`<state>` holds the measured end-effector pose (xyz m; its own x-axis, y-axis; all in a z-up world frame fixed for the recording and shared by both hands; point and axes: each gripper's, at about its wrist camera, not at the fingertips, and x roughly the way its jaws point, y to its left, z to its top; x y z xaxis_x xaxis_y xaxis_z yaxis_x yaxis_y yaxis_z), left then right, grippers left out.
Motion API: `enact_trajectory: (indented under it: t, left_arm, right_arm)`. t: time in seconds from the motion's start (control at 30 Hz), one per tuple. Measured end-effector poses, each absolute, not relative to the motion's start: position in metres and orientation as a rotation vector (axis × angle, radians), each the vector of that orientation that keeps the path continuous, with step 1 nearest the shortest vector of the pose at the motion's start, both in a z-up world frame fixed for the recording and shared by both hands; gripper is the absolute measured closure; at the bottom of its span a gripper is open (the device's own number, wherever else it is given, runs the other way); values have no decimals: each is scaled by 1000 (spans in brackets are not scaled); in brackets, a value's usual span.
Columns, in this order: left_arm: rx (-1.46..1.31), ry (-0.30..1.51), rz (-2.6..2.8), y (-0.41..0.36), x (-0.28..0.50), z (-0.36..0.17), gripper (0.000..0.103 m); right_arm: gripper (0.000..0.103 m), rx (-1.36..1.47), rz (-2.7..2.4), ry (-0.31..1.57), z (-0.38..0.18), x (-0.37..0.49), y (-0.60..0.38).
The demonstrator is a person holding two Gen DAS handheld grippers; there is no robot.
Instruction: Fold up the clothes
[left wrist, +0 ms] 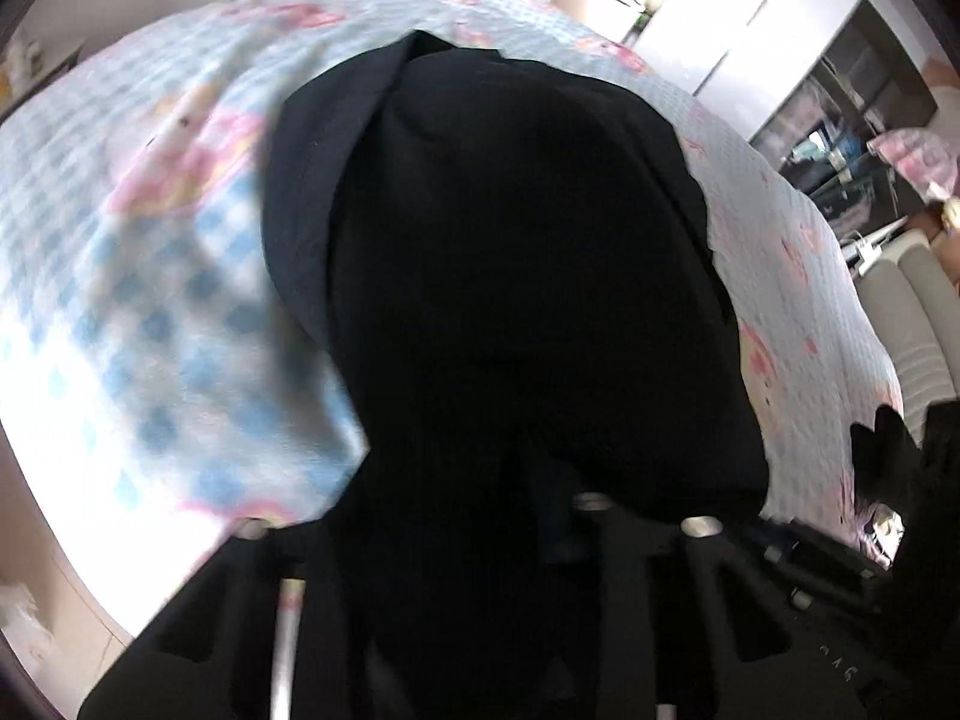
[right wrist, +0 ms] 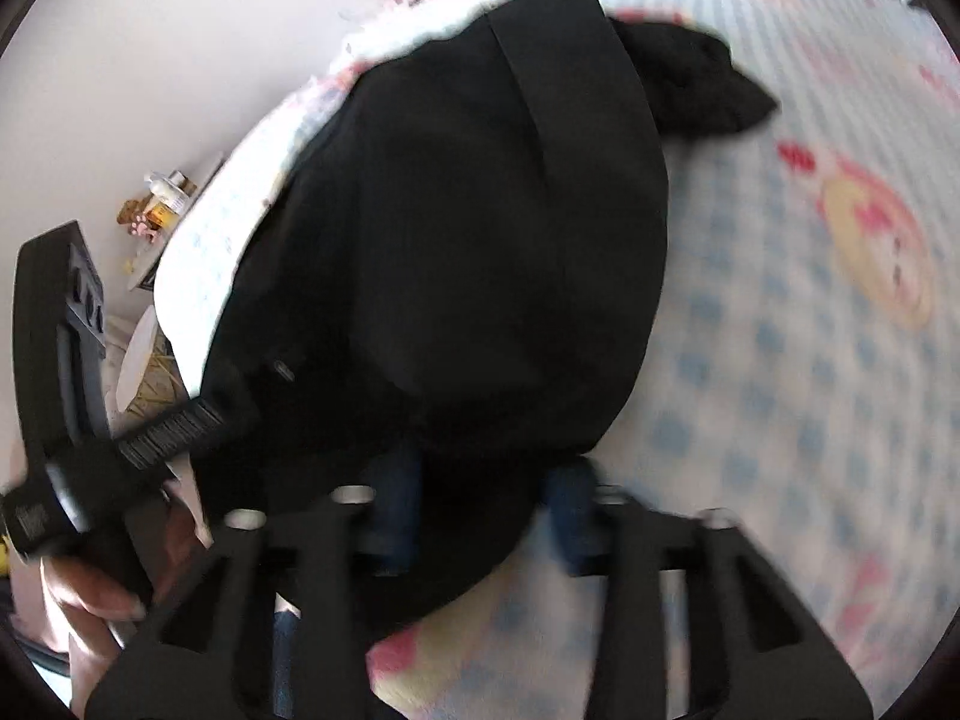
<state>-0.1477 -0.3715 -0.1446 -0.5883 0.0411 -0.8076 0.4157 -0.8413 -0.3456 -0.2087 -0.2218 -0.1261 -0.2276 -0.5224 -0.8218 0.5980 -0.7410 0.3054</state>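
A black garment (right wrist: 456,252) is lying ahead of the black tongs (right wrist: 489,516), over a bedsheet (right wrist: 810,360) showing blue-and-white checks with pink and yellow cartoon prints.

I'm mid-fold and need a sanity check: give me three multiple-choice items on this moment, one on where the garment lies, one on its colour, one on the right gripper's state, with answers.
1. Where does the garment lie?
A. On a checked bedcover
B. On a bare wooden floor
C. In a basket

2. What colour is the garment?
A. White
B. Black
C. Red

3. How does the right gripper stand?
A. Shut tight with nothing between its fingers
B. Out of view
C. Open, with the garment's near edge between its fingers

Answers:
1 A: the blue-and-white checked bedcover with pink cartoon prints spreads under and around the cloth.
2 B: the cloth reads black in both wrist views.
3 C: the two fingers stand apart, and the garment's edge drapes into the gap between them.
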Motion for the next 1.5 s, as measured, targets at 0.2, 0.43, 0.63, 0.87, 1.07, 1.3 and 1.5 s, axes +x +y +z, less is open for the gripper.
enact_trajectory:
  t: [0.2, 0.43, 0.63, 0.87, 1.07, 1.3, 1.5]
  left_arm:
    - [1340, 616, -2680, -307, -155, -113, 94]
    - [1467, 580, -2797, -187, -161, -112, 96]
    - [1692, 613, -2917, -67, -149, -127, 96]
    - [1922, 516, -3043, 47, -130, -131, 95]
    - [2027, 491, -3022, 54, -138, -129, 84]
    - [1899, 786, -2910, -54, -137, -145, 52]
    - [1665, 984, -2758, -147, -136, -151, 45]
  right_arm:
    - [95, 1135, -2194, 153, -90, -191, -183]
    - [96, 1067, -2335, 64, -59, -166, -97]
    - [96, 1115, -2499, 126, -60, -153, 4]
    - [96, 1273, -2683, -52, -76, -133, 128]
    - [72, 1321, -2657, -206, -74, -132, 165]
    - [42, 1354, -2436, -298, -85, -140, 163]
    - [18, 1444, -2280, -213, -119, -143, 116]
